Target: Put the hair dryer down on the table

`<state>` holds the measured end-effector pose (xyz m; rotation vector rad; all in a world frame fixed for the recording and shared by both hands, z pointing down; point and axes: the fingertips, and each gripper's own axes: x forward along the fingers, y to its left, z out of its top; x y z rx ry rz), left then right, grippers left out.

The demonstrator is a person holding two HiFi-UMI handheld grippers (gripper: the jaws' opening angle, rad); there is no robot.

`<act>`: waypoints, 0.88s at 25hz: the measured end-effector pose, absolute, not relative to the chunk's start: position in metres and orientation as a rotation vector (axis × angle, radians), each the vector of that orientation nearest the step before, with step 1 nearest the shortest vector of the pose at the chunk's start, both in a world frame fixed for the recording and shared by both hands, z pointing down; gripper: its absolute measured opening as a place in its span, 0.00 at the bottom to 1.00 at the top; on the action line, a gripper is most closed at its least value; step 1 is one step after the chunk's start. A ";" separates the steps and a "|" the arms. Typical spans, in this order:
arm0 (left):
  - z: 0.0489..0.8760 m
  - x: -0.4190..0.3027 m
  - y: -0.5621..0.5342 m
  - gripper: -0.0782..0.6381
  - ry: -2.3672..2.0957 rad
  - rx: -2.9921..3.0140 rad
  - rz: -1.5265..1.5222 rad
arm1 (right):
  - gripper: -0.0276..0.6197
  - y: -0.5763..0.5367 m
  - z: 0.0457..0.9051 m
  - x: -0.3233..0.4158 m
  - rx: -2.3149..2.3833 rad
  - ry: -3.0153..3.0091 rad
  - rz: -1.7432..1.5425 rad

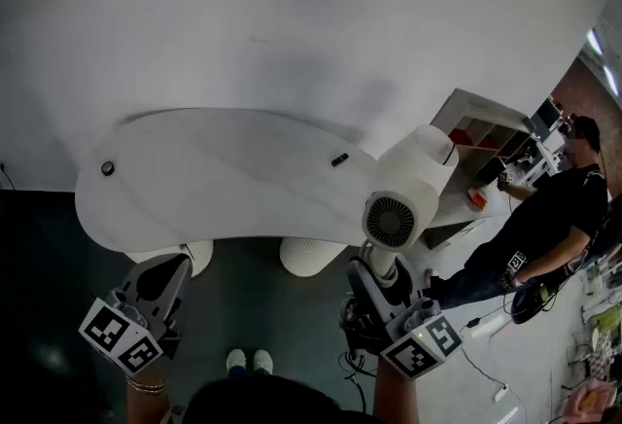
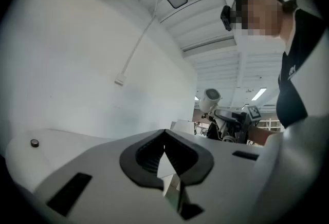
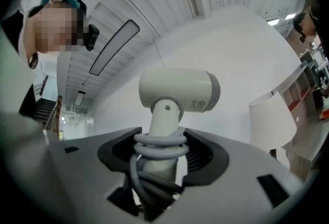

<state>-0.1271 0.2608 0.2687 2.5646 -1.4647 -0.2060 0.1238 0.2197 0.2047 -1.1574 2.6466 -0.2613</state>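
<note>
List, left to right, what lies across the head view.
left gripper → white shoes → hair dryer → person in black

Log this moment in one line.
right hand-held gripper: shut on hair dryer handle | hair dryer: aloft, not on table | left hand-held gripper: shut, empty

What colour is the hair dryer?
The hair dryer is white, its cord grey; the right gripper view shows it best.
</note>
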 end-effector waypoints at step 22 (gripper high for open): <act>0.267 -0.116 0.253 0.13 -1.465 2.597 -0.158 | 0.45 0.216 0.214 0.129 -1.135 2.663 -0.314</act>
